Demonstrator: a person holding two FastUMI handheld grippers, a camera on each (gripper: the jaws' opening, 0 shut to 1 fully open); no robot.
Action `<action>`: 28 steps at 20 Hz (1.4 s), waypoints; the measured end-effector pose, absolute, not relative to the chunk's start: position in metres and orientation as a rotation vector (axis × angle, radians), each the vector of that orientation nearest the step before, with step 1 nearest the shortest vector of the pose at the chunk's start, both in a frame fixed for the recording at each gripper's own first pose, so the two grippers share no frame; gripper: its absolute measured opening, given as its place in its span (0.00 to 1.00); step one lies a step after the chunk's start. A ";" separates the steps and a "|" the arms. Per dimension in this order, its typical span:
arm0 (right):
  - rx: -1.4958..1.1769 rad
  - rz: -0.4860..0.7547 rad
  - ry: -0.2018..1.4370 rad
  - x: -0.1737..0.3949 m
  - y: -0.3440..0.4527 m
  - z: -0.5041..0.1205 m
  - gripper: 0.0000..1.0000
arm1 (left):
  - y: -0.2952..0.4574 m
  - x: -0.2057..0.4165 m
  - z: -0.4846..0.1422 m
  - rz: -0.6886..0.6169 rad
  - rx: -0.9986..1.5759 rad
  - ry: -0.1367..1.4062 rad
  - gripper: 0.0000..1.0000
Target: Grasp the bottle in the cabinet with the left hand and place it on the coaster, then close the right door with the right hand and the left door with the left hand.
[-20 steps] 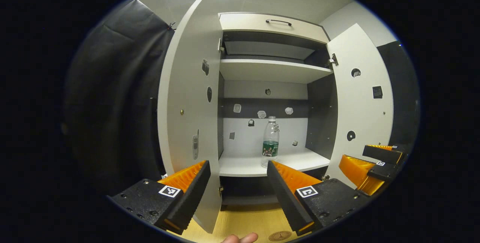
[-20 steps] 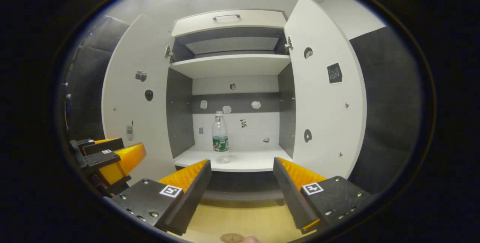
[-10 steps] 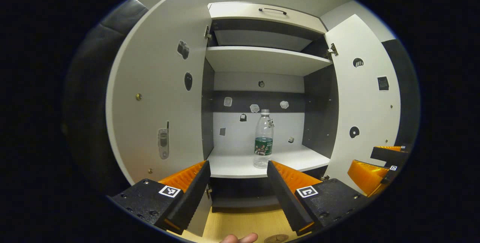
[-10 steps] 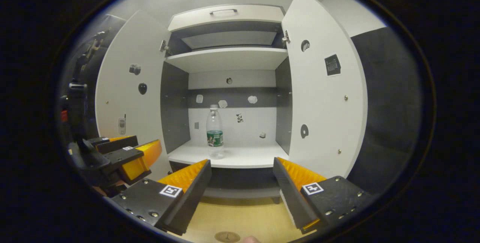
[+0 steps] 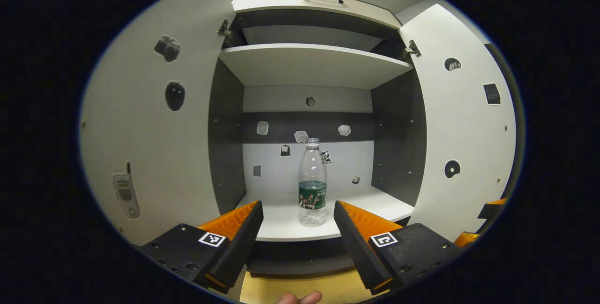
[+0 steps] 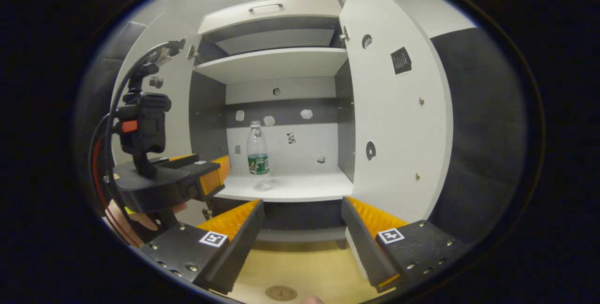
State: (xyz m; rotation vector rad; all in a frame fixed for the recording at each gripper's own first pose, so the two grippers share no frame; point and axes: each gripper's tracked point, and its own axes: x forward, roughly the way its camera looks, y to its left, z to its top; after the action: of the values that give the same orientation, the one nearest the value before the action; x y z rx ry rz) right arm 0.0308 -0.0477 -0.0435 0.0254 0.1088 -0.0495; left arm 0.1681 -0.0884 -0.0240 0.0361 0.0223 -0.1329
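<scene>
1. The bottle stands upright on the lower shelf of the open cabinet, a little way back from the shelf's front edge and clear of both side walls.
2. In the left gripper view, the left gripper has its fingers spread wide and holds nothing. The bottle appears in the gap between the two fingers, beyond their tips, and neither finger touches it.
3. In the right gripper view, the right gripper also has its fingers wide apart with nothing between them. From here the bottle stands farther off, above and slightly to the left of the left finger's tip.
4. The same view shows the left gripper from the side, at the left, held by a hand; its front end sits just short of the shelf's front left corner, near the bottle but apart from it.
5. The left door and the right door both stand swung open.
6. The coaster lies on the wooden worktop in front of the cabinet, low in the right gripper view, between and below that gripper's fingers.
</scene>
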 end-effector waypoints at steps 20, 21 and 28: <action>-0.049 -0.119 0.198 0.026 -0.090 -0.077 1.00 | -0.123 0.326 -0.048 -0.148 -0.027 0.099 0.97; -0.047 -0.119 0.202 0.024 -0.091 -0.079 0.97 | -0.125 0.329 -0.049 -0.150 -0.038 0.101 0.97; -0.023 -0.122 0.218 0.016 -0.100 -0.086 1.00 | -0.125 0.320 -0.041 -0.166 -0.050 0.083 0.82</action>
State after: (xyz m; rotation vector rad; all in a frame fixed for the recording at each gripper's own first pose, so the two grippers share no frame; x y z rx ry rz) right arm 0.0161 -0.1004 -0.0855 -0.0235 0.2180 -0.1219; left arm 0.3203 -0.1252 -0.0409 -0.0505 0.0834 -0.1657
